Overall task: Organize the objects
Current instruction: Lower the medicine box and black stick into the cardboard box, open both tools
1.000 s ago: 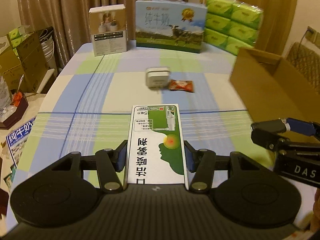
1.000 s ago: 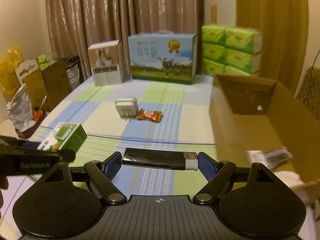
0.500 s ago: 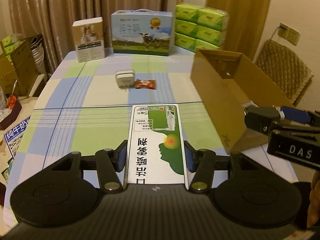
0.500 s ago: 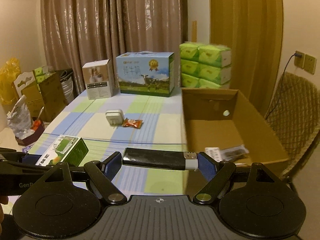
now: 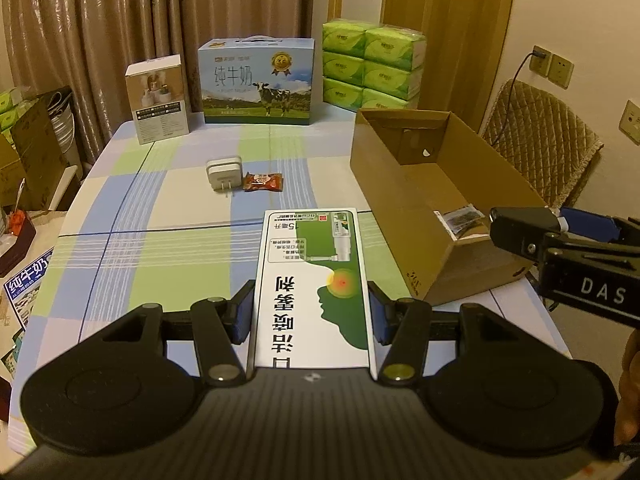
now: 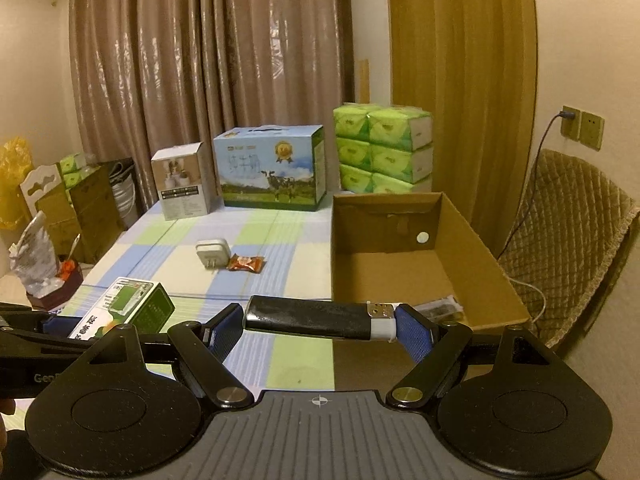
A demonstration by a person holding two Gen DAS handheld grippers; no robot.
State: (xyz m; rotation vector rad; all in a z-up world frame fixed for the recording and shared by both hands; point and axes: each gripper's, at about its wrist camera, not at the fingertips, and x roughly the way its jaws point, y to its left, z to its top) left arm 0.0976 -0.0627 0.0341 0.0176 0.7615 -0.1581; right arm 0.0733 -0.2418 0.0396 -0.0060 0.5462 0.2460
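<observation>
Left claw (image 5: 311, 312): closed on the green-and-white spray box (image 5: 312, 280), pads pressing both long sides, box carried clear above the counter's near edge.
Right claw (image 6: 320, 322): spread wide yet clamped endwise on the black lighter (image 6: 320, 317), one pad on each end; lighter level, just short of the box's near wall.
Cardboard box (image 6: 480, 252): open, at the counter's right edge; a small dark packet (image 6: 440, 307) lies in its near corner, the rest of the floor bare.
Counter (image 5: 168, 248): white plug adapter (image 5: 223, 174) and orange snack packet (image 5: 263, 181) sit touching or nearly so, mid-counter toward the far edge.
Done: one item boxed, as far as shows.
In hand: two items lifted, neither yet over the opening.
Left: drop both in, then fetch the adapter and snack, judging these are meant for the box too.
</observation>
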